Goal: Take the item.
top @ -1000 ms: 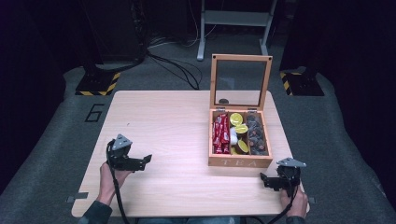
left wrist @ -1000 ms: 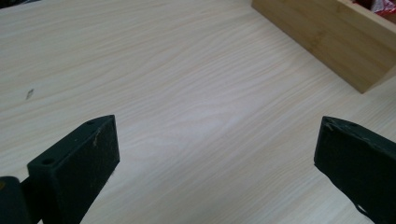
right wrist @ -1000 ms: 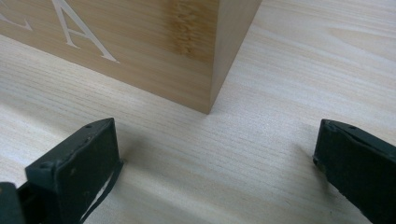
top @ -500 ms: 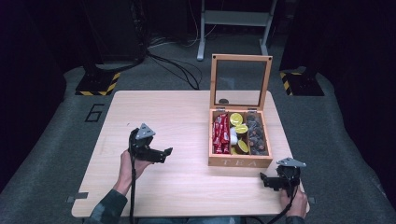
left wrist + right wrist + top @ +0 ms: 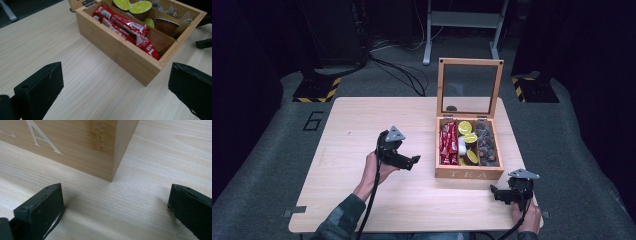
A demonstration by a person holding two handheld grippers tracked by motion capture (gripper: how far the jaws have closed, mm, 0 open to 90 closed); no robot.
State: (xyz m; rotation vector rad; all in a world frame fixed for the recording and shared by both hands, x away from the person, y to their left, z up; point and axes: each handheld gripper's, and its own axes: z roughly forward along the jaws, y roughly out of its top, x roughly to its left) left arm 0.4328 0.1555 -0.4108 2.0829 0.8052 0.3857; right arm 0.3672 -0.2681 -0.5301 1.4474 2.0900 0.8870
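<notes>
Seen from the high view: left gripper (image 5: 404, 161) held above the table (image 5: 357, 125), just left of the wooden tea box (image 5: 468, 173), jaws pointing at the box's left wall. Spread wide, nothing between them, touching nothing. Box standing on the table's right half, lid (image 5: 469, 87) upright behind it, three compartments side by side: red sachets (image 5: 447, 144) in the left one, yellow-lidded capsules (image 5: 465, 127) in the middle one, dark pieces in the right one, too small to tell apart. Right gripper (image 5: 504, 194) low at the box's front right corner, near it, not touching.

Shown closer in the left gripper view: the box's near wall (image 5: 120, 51) and the red sachets (image 5: 125, 26) lying slantwise just inside it, yellow-lidded capsules (image 5: 140, 7) behind them. Both black jaws far apart at the bottom corners, empty.

Shown in the right gripper view, and hidden from above: the box's front face (image 5: 65, 142) with white letters, its corner edge standing on bare wood. Jaws wide open just short of that corner, gripping nothing.
</notes>
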